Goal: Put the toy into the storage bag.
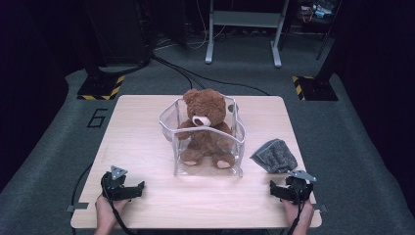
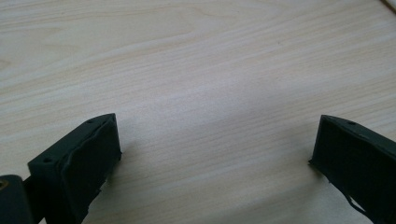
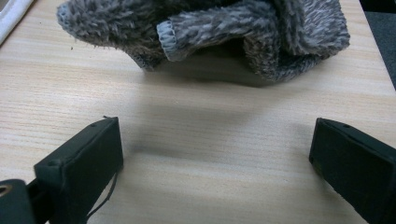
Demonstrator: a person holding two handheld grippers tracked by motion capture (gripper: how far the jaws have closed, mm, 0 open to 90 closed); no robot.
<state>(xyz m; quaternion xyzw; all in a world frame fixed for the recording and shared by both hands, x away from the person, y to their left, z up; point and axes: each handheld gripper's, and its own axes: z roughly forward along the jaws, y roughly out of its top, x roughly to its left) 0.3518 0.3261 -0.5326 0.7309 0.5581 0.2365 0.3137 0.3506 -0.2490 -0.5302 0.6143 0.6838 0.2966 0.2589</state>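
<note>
Both grippers [image 2: 215,154] [image 3: 215,158] gape wide, holding nothing.

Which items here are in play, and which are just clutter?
In play: grey fuzzy cloth right ahead of the open right gripper; open left gripper, over bare table.
Probably clutter: teddy bear sitting in the clear bin; metal stand on the floor.

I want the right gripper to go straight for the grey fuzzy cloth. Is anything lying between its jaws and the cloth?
Nothing visible does. The right gripper is open, and bare table lies between its jaws and the grey cloth just ahead. The clear bin holding the teddy bear stands off to the side.
</note>
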